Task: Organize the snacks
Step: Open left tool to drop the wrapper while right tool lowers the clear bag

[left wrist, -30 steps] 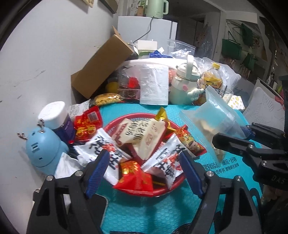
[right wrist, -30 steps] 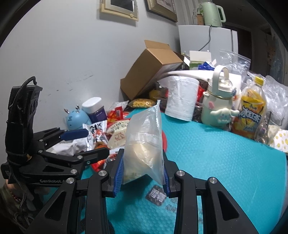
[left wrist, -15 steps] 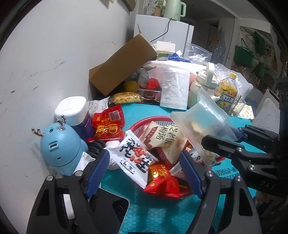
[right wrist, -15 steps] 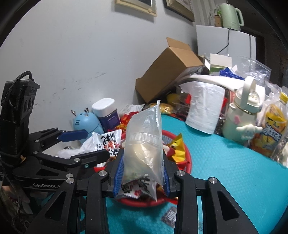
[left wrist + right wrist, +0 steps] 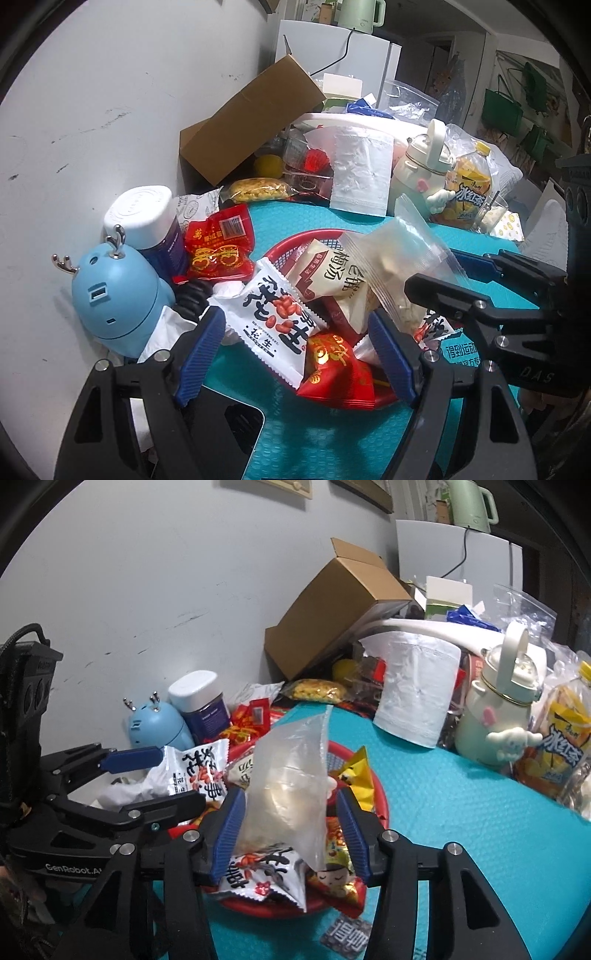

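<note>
A red basket (image 5: 295, 242) on the teal mat holds several snack packets, among them a white peanut packet (image 5: 275, 321). My right gripper (image 5: 291, 830) has its jaws spread apart around a clear plastic snack bag (image 5: 291, 786) that stands over the basket (image 5: 380, 801); the right pad is off the bag. That bag also shows in the left wrist view (image 5: 399, 258). My left gripper (image 5: 295, 354) is open and empty at the basket's near-left side, by the peanut packet.
A blue deer-shaped gadget (image 5: 118, 295) and a white-lidded jar (image 5: 147, 221) stand at the left by the wall. A red packet (image 5: 218, 251) lies beside them. A cardboard box (image 5: 251, 118), a cream kettle-bottle (image 5: 424, 170) and a tea bottle (image 5: 469, 192) crowd the back.
My right gripper carried the clear bag left over the basket and its jaws have spread. My left gripper shifted left toward the blue gadget.
</note>
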`<state>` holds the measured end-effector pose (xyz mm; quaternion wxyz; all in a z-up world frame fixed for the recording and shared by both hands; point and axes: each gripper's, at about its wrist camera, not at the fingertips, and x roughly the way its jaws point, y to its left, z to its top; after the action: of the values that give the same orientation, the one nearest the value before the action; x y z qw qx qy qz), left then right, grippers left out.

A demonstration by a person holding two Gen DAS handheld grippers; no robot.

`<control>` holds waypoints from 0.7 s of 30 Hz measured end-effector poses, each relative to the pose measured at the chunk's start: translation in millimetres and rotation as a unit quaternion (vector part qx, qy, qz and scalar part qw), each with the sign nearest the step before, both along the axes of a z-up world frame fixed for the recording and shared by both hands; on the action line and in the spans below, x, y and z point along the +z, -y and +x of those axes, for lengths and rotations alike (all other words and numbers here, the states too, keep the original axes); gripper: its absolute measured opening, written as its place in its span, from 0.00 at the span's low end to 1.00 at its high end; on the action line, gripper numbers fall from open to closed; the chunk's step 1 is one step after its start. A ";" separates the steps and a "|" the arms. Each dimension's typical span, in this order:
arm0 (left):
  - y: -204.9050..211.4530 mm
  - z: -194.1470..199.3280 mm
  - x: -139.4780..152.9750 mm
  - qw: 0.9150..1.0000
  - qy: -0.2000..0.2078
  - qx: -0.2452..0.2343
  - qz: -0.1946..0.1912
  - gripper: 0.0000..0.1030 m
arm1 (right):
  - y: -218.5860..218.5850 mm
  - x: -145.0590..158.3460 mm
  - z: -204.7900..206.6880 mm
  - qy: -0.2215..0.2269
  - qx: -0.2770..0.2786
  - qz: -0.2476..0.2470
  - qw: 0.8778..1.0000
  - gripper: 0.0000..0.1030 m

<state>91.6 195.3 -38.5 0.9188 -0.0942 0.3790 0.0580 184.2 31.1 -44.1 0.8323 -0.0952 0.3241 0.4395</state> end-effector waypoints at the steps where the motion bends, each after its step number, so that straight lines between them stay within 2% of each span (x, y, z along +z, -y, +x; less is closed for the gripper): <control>1: 0.4 -0.1 0.2 1.000 0.000 -0.001 0.001 0.77 | 0.2 0.2 -0.1 0.001 -0.001 0.000 1.000 0.50; 10: 3.0 -0.9 7.8 1.000 0.007 0.000 0.009 0.77 | 3.9 4.4 -1.3 0.005 -0.006 0.002 1.000 0.50; 21: 12.8 -3.4 33.8 0.999 0.035 -0.006 0.021 0.77 | 19.6 30.6 -9.5 0.037 -0.019 0.011 0.999 0.50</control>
<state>88.2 182.5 -4.6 0.9337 -0.0742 0.3456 0.0571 174.7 11.6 -13.5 0.8531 -0.0965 0.2897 0.4231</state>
